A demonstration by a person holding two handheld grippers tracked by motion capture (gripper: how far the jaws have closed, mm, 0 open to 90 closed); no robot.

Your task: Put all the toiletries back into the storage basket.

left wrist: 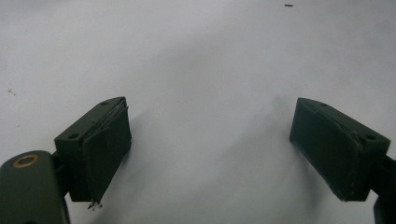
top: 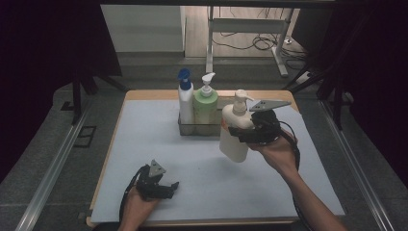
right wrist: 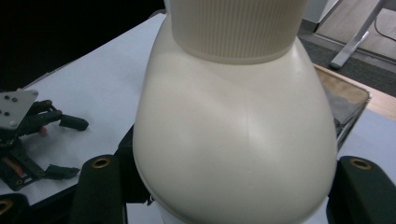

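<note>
A: What has the right gripper (top: 248, 132) got?

B: Its jaws are clamped on the shoulder of the cream bottle (top: 234, 130), which hangs tilted in the air just right of the rack (top: 197, 128), clear of the mat (top: 144, 159).

A: And the rack itself?

B: It holds a white bottle with a blue cap (top: 185, 98) and a green bottle (top: 205, 103) side by side; the space at its right end looks free. I judge the cream bottle belongs there, so two are placed and this one is left to lower in.

A: The left gripper (top: 166, 188)?

B: It rests well in front of the rack, jaws wide apart, holding nothing.

A: How does the cream bottle look?

B: Smooth and rounded with a ribbed collar (right wrist: 236, 28) and a pump on top; likely slippery.
</note>
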